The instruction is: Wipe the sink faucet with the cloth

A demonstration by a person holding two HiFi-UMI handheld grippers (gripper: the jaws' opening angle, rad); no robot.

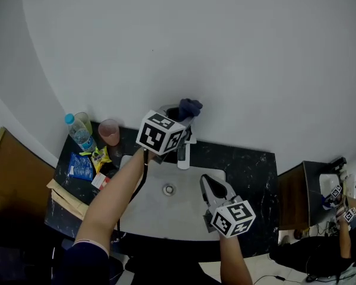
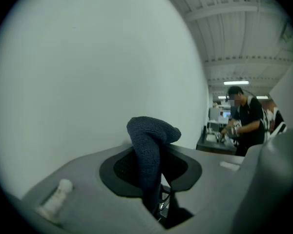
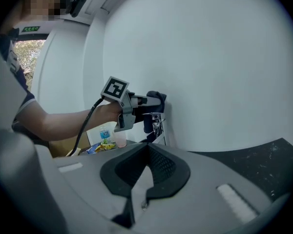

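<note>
The left gripper point(image 2: 158, 201) clamps the dark blue cloth point(image 2: 147, 150), which stands upright between its jaws. The faucet point(image 3: 158, 125) just under its tips shows in the right gripper view, not its own. The right gripper point(image 3: 142, 194) is closed and empty. The sink point(image 1: 148, 212) beneath it shows only in the head view.

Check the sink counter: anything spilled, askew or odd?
Nothing stands out. Water bottle and pink cup stand upright at the counter's left end, snack packets lie beside them, no spill. The dark blue cloth is pinched in the left gripper at the faucet.
</note>
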